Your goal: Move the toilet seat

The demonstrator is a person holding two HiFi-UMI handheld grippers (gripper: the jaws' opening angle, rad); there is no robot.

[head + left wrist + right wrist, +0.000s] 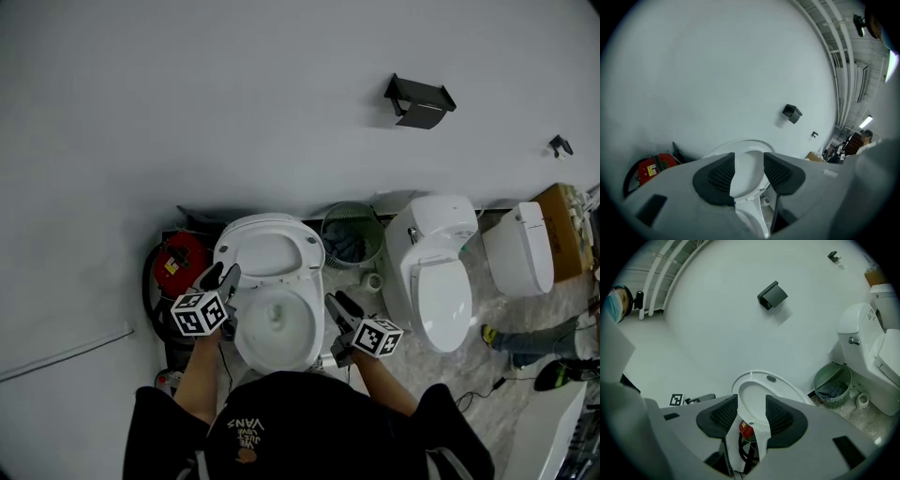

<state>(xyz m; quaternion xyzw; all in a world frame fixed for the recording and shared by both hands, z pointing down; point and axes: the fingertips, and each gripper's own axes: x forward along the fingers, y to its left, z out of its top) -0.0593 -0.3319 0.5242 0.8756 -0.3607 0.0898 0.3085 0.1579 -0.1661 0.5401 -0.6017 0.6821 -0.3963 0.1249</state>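
Note:
A white toilet stands against the wall, its seat (270,246) tilted up over the open bowl (279,328). My left gripper (225,277) is at the seat's left edge and my right gripper (337,305) at its right side. In the left gripper view the white seat rim (749,161) fills the gap between the pads of the left gripper (749,176). The right gripper view shows the raised seat (761,390) ahead, its edge running down between the pads of the right gripper (752,416). Both look shut on the seat.
A red canister (178,262) sits left of the toilet and a green mesh bin (352,234) to its right. Further right stand a second toilet (436,272) and a third (522,248), with a cardboard box (565,230) behind. A black holder (419,101) hangs on the wall.

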